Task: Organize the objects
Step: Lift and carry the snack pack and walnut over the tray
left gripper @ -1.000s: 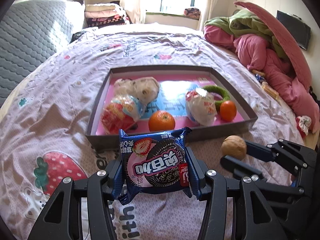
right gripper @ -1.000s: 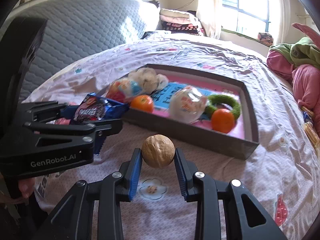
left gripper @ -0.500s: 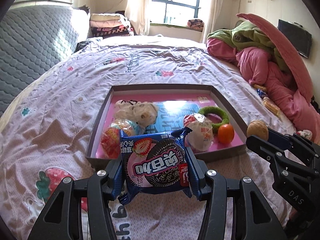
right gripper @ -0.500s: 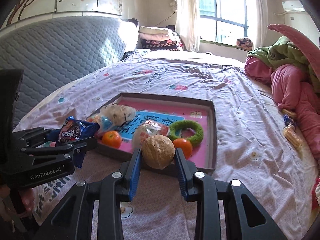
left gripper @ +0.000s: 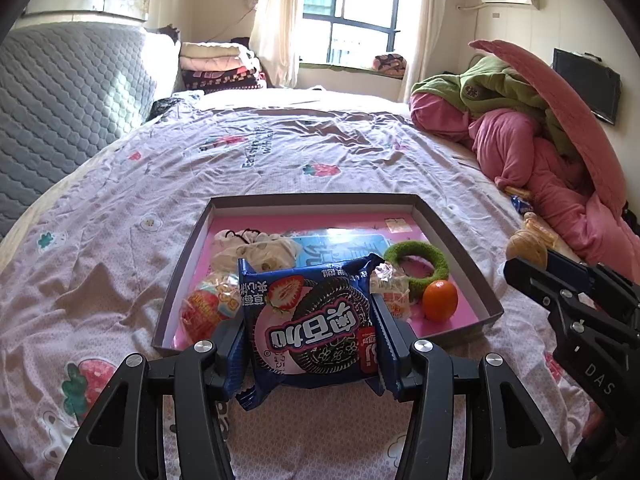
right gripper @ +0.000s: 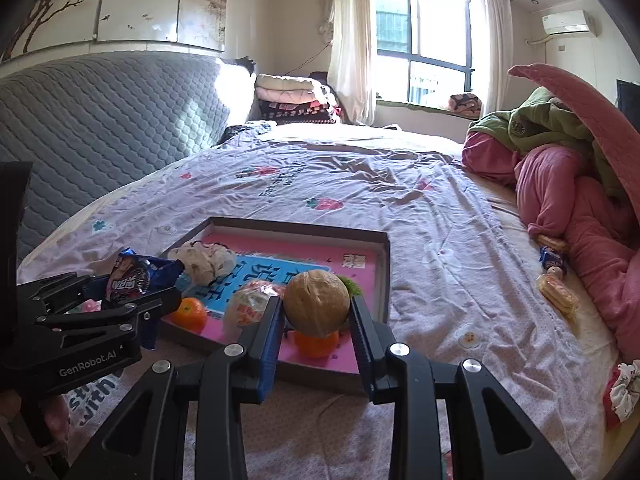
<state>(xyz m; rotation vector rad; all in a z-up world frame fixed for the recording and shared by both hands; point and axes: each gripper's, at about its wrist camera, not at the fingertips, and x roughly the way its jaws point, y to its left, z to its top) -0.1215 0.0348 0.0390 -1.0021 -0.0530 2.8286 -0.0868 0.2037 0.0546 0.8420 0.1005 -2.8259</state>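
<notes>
We are carrying two more items toward the tray [left gripper: 456,236].
Left fingers [left gripper: 244,344] are pinching a cookie pack [left gripper: 312,320], right fingers [right gripper: 272,328] a walnut [right gripper: 316,302]; neither is placed yet.

Counts — one tray [left gripper: 452,236]; two oranges [left gripper: 440,300] [right gripper: 191,314]; one walnut [right gripper: 316,302]; one cookie packet [left gripper: 312,320]; one green ring [left gripper: 416,262]; two wrapped snacks [left gripper: 208,306] [left gripper: 394,290] — one cloth bundle [left gripper: 256,250], far left.

A blue cookie packet [left gripper: 310,326] is held upright above the near edge of a shallow pink-floored tray [left gripper: 452,222] holding oranges, wrapped snacks and a green ring, while a brown walnut [right gripper: 316,303] is held at its right.
</notes>
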